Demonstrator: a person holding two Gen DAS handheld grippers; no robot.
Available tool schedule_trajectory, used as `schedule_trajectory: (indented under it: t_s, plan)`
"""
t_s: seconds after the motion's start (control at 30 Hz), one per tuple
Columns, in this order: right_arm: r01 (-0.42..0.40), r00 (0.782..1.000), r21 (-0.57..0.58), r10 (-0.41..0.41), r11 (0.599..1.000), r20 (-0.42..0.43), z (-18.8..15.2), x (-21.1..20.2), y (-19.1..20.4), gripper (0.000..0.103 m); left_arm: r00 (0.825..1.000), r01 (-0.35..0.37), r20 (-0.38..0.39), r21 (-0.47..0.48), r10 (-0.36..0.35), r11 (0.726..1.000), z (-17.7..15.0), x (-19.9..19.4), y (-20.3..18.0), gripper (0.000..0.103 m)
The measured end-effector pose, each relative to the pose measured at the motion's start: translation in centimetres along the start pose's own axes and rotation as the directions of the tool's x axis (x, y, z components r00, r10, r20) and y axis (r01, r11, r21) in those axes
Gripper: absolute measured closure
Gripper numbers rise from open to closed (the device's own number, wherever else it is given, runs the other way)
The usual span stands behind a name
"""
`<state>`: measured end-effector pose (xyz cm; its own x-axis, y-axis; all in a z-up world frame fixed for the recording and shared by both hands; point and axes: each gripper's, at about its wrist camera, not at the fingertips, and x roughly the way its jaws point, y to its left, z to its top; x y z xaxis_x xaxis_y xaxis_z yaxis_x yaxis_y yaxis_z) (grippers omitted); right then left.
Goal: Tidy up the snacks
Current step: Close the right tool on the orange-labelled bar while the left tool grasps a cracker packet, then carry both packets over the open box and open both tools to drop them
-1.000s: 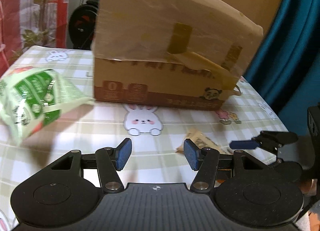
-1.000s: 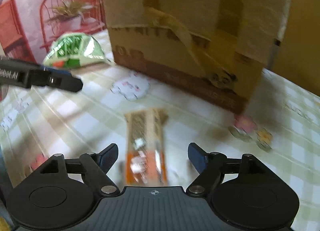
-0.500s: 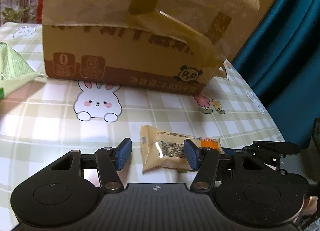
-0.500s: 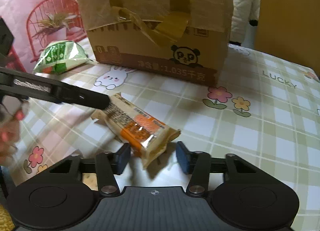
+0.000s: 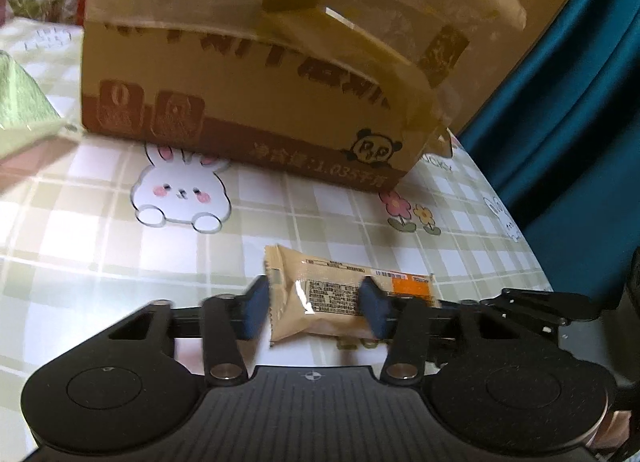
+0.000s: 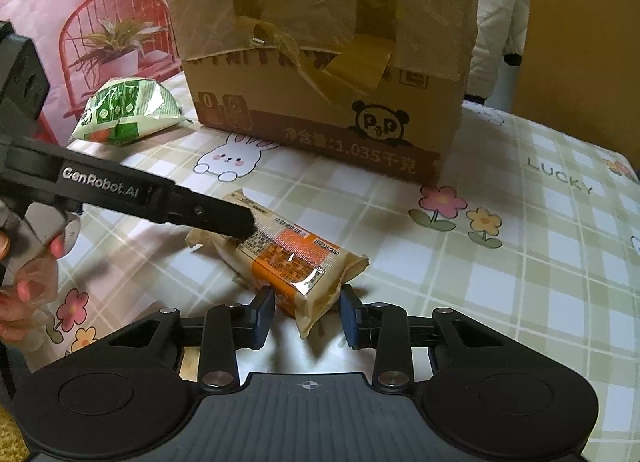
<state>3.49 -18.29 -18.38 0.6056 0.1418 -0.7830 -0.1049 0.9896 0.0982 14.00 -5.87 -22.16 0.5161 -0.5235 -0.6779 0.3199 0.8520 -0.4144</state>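
Observation:
A snack bar (image 5: 320, 294) in a beige and orange wrapper lies on the checked tablecloth (image 5: 100, 242). My left gripper (image 5: 316, 310) straddles its beige half, jaws closing. One pad sits by the crimped end; the other lies over the bar's middle, and no firm pinch shows. In the right wrist view the snack bar (image 6: 288, 254) has the left gripper's finger (image 6: 240, 224) resting on its top. My right gripper (image 6: 307, 316) is closing, its pads against both sides of the orange end. The right gripper's fingers (image 5: 532, 304) show at the right of the left wrist view.
A taped cardboard box (image 6: 320, 102) with a panda print stands just behind the bar. A green snack bag (image 6: 124, 110) lies to the box's left. A person's hand (image 6: 28, 282) holds the left gripper. The table edge (image 5: 536, 262) and a blue curtain (image 5: 580, 102) are at the right.
My left gripper came down and right onto the bar, and its jaws narrowed. The right gripper's jaws drew in from wide apart onto the orange end.

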Motion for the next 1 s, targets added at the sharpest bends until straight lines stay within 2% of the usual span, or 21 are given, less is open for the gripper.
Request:
schedule_trajectory:
  t_s: [0.07,0.23,0.4,0.57,0.77,1.0]
  plan:
    - [-0.001,1.0,-0.008,0.002,1.0,0.02,0.4,-0.5,0.1,0.071,1.0,0.008,0.008,-0.003,-0.008,1.0,0.3,-1.0,0.3,0.073]
    - [0.008,0.998,-0.051,-0.004,0.999,0.07,1.8,-1.8,0.8,0.071,0.998,0.01,0.058,0.019,-0.012,1.0,1.2,-2.9,0.0,0.074]
    - [0.004,0.997,-0.06,0.001,0.998,0.082,2.4,-2.1,1.1,0.071,0.997,0.01,0.075,0.019,-0.011,1.0,1.3,-3.7,0.1,0.074]
    - [-0.005,0.993,-0.062,0.012,0.998,0.121,2.8,-3.3,1.5,0.071,0.992,0.003,0.126,0.025,-0.006,1.0,1.7,-5.7,-0.4,0.074]
    - [0.013,0.974,-0.103,0.01,0.995,0.225,5.6,-6.1,2.2,0.071,0.97,0.013,0.243,0.059,-0.027,0.998,4.3,-9.4,-1.8,0.074]
    - [0.046,0.935,-0.177,0.02,0.983,0.354,11.4,-9.4,2.0,0.071,0.932,-0.02,0.362,0.121,-0.025,0.992,9.2,-13.0,-3.9,0.074]
